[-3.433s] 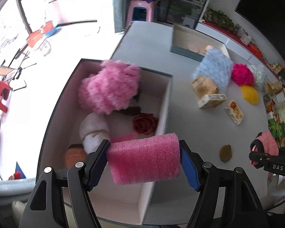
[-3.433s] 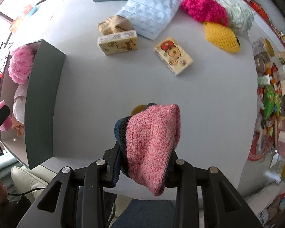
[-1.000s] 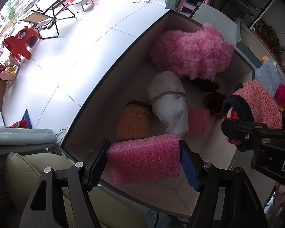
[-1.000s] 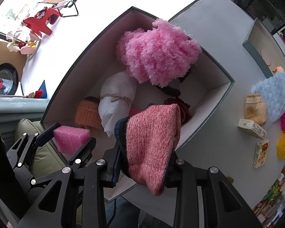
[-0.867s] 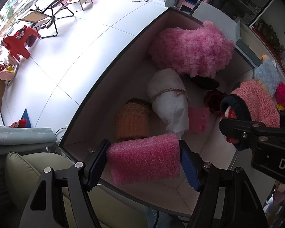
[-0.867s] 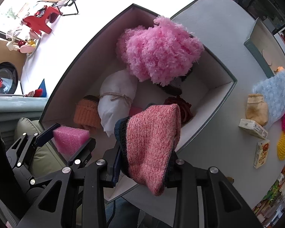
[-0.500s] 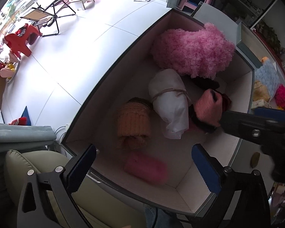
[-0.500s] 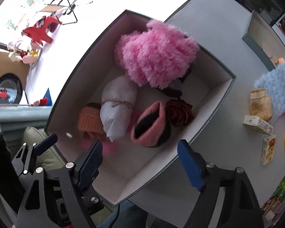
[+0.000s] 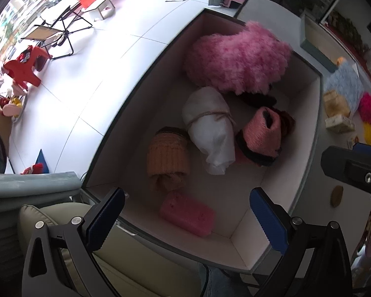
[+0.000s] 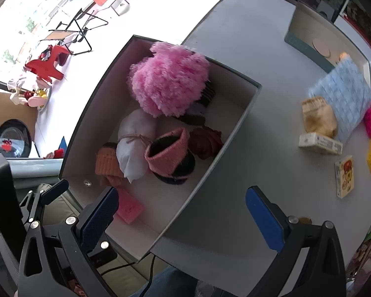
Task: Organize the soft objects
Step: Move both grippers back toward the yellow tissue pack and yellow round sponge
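Foam block (image 9: 187, 213) and knit hat (image 9: 262, 133) lie inside the box (image 9: 306, 146), both left gripper (image 9: 185, 219) and right gripper (image 10: 180, 216) gape empty, while blue cloth (image 10: 343, 96) and yarn pieces wait outside on the table (image 10: 259, 148).

Black tool (image 9: 185, 219), blue ribbed pads (image 9: 268, 221), silver screws

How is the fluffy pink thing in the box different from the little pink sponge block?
The fluffy pink thing is shaggy and rounded; the pink sponge block is smooth-edged and boxy. The fluffy one is much bigger than the block. It fills the far end of the box, while the block lies alone at the near end. Both are pink, soft, and inside the box.
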### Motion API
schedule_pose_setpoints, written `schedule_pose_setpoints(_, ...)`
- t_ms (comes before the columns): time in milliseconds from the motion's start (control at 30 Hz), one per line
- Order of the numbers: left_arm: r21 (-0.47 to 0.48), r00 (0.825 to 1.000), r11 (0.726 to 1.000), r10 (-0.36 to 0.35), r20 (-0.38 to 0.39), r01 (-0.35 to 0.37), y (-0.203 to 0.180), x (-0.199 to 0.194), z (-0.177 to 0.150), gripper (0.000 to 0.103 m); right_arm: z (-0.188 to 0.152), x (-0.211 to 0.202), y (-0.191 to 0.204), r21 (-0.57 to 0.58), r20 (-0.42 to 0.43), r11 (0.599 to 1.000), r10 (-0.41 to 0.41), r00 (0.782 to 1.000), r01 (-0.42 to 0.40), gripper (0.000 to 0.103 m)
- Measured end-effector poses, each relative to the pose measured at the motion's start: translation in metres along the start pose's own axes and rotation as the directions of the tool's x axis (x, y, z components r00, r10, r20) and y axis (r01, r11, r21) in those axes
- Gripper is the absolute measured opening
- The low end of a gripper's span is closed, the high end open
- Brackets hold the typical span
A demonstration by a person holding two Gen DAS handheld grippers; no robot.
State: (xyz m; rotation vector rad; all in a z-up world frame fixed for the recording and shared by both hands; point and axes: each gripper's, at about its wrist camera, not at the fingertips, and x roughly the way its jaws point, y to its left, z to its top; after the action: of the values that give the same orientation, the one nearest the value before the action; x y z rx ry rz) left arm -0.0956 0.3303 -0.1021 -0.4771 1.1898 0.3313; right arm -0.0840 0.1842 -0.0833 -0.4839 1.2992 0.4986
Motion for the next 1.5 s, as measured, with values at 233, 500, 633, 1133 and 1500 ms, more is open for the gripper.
schedule_pose_setpoints(233, 0.077, 1.000, 0.997, 0.011, -0.001, -0.011, -0.027, -0.008, 0.000, 0.101, -0.019, -0.003, -0.029, 0.070, -0.004, 0.998, 0.008, 1.000, -0.008, 0.103)
schedule_pose_setpoints(500, 0.186, 1.000, 0.982, -0.019, 0.003, 0.018, -0.077, -0.018, 0.000, 0.101, -0.046, -0.012, -0.088, 0.216, 0.018, 0.976, 0.004, 1.000, -0.008, 0.103)
schedule_pose_setpoints(633, 0.265, 1.000, 0.964, -0.027, -0.001, 0.026, -0.110, -0.022, -0.006, 0.101, -0.065, -0.014, -0.124, 0.300, 0.015, 0.954, -0.006, 1.000, 0.001, 0.103)
schedule_pose_setpoints(1133, 0.430, 0.998, 0.901, -0.035, -0.045, 0.051, -0.220, -0.010, -0.008, 0.101, -0.135, -0.010, -0.241, 0.585, 0.003, 0.811, -0.016, 1.000, 0.012, 0.103)
schedule_pose_setpoints(1500, 0.457, 0.993, 0.888, -0.001, -0.116, 0.055, -0.239, 0.014, -0.026, 0.101, -0.071, -0.011, -0.272, 0.552, 0.042, 0.833, -0.072, 0.997, 0.037, 0.103)
